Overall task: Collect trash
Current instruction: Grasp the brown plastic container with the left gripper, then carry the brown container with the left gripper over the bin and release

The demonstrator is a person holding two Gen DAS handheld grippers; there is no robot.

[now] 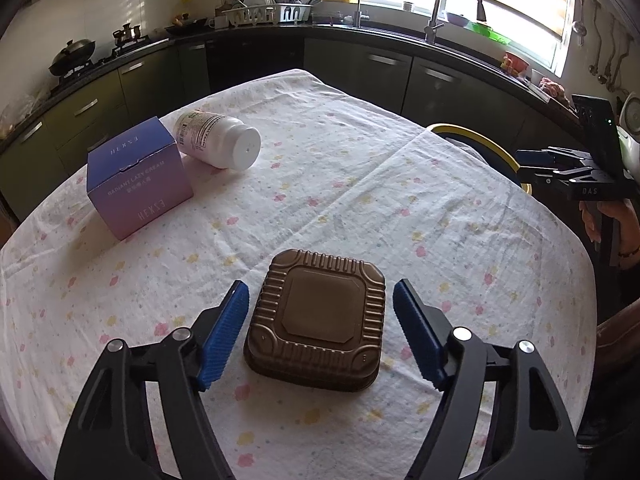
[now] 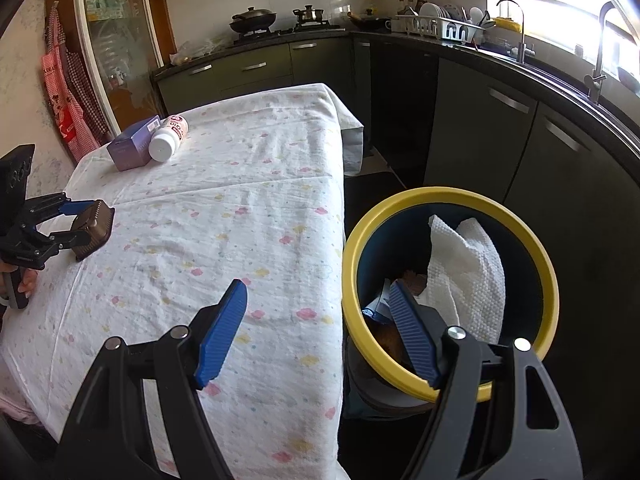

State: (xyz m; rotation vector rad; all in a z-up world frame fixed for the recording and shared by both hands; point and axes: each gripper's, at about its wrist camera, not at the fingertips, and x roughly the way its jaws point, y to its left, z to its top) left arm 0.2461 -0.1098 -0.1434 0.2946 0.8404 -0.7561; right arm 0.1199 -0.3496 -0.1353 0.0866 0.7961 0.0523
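A brown ribbed plastic tray (image 1: 316, 316) lies upside down on the flowered tablecloth (image 1: 360, 184), near the front. My left gripper (image 1: 320, 286) straddles it, one blue pad on each side, with a narrow gap showing on both sides. The right wrist view shows that same left gripper (image 2: 90, 220) around the tray (image 2: 94, 226) at the table's left. My right gripper (image 2: 317, 286) is open and holds nothing, over the table's edge beside the yellow-rimmed bin (image 2: 448, 196). A white paper towel (image 2: 464, 264) lies in the bin.
A purple carton (image 1: 136, 176) and a white bottle (image 1: 220, 144) on its side lie at the table's far left. The bin's rim (image 1: 476, 138) shows beyond the table's right edge. Dark kitchen cabinets, a sink and a stove ring the room.
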